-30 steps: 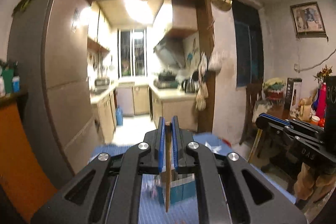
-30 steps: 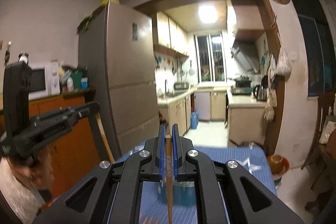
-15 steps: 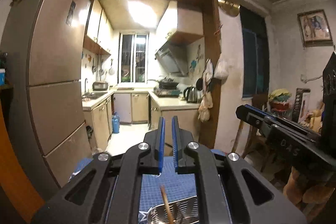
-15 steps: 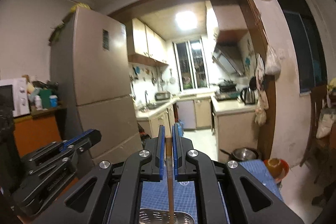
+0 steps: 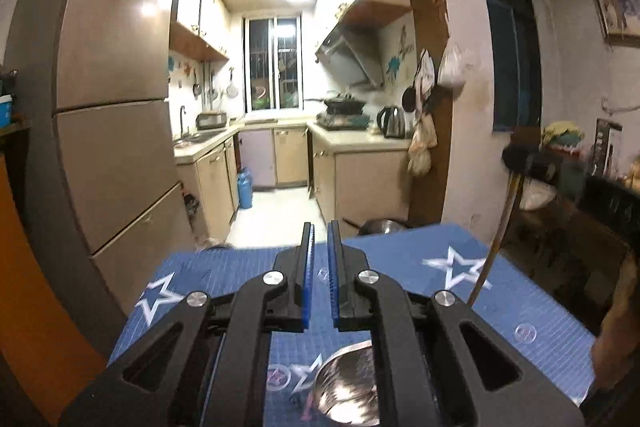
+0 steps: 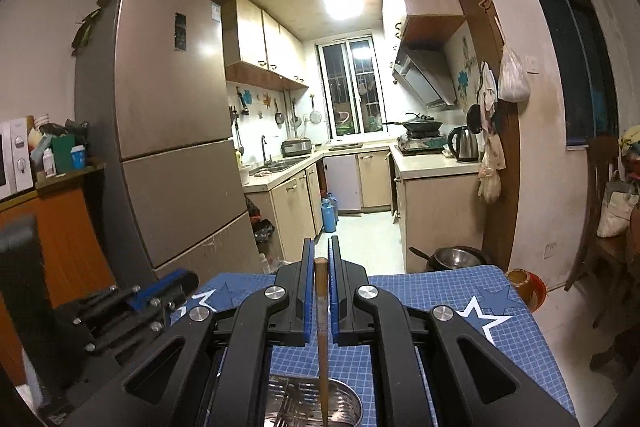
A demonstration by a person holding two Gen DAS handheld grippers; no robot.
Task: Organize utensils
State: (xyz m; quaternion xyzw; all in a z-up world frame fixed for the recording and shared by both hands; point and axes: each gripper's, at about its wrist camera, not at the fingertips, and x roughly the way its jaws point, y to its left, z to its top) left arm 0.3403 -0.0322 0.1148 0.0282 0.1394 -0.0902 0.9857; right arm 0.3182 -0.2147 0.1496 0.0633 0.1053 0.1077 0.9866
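Blue gridded mat (image 6: 460, 291) with white stars; brown chopstick (image 6: 322, 327); silver holder (image 6: 344, 403).

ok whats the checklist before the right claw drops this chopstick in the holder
1. Right claw clamped on the chopstick: ok.
2. Chopstick near upright, tip down: ok.
3. Tip lined up over the metal holder: ok.
4. How deep the tip sits inside: cannot tell.
5. Left claw shut, empty, off to the side of the holder: ok.
6. Holder standing steady on the blue mat: cannot tell; its base is hidden.
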